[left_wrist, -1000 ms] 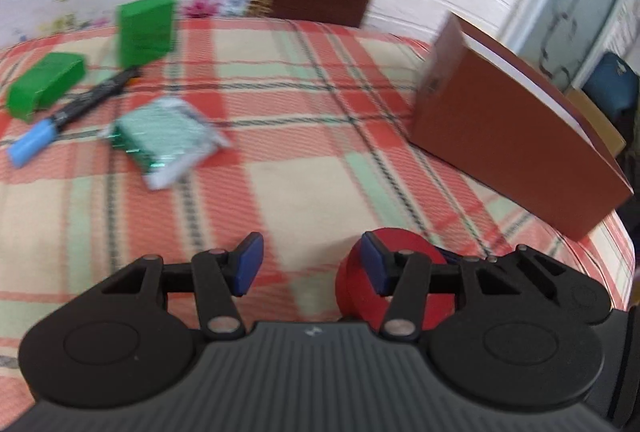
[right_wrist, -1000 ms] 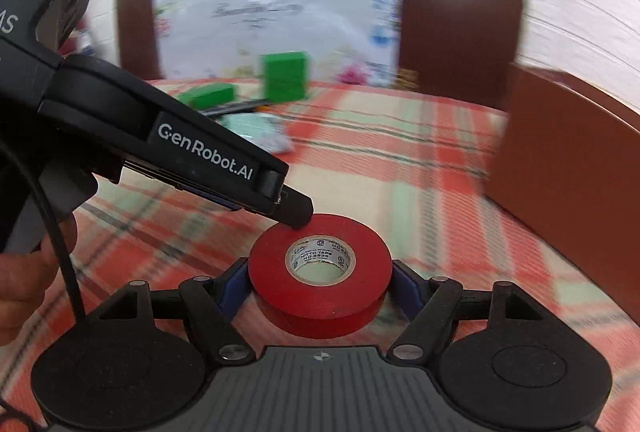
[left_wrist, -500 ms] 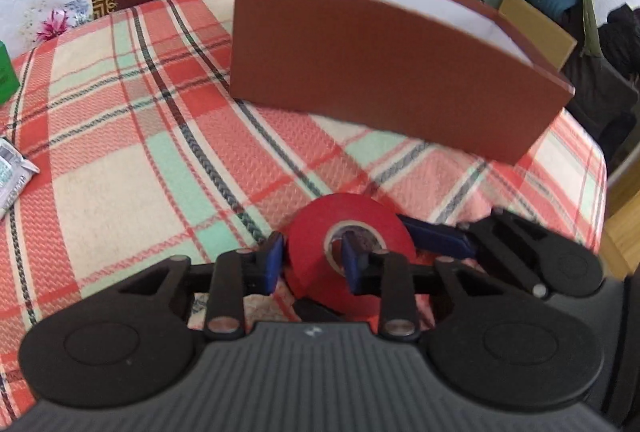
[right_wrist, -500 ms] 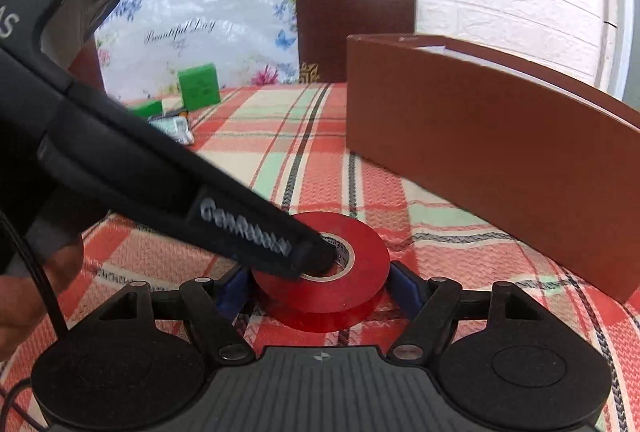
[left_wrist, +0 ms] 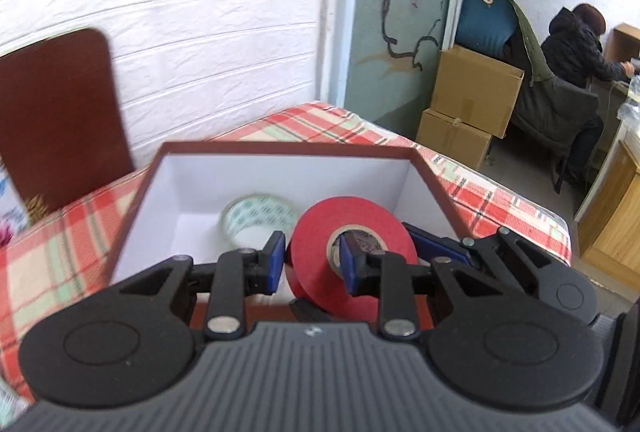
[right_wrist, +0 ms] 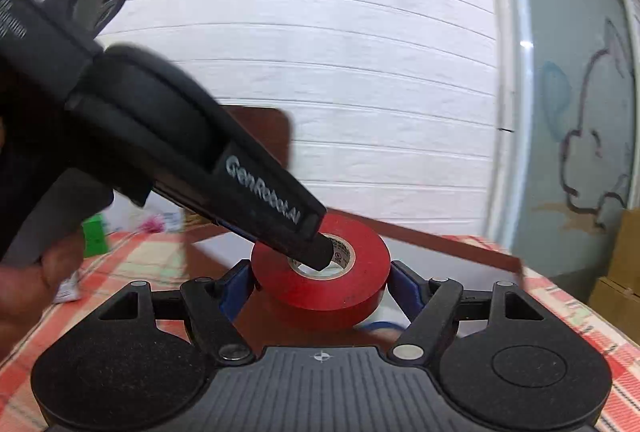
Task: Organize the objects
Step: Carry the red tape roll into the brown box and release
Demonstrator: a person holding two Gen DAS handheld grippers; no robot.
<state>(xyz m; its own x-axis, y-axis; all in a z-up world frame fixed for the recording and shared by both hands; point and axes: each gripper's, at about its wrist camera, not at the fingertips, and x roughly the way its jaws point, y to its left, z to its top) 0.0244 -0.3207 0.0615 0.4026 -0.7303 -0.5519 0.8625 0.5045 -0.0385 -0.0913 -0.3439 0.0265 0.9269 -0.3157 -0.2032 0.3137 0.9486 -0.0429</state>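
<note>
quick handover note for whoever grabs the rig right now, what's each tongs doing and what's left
Left tongs: shut on the red tape roll, one finger outside the roll, the other in its core; the jaws have just closed on it.
Right tongs: a pad on each side of the same roll, appearing to press its outer edge.
Roll: carried by both tongs, at the near wall of the brown box.
Done: a clear tape roll already lies in the box.
Left: lower the red roll in and release. A green block and a small packet remain on the plaid tablecloth.
</note>
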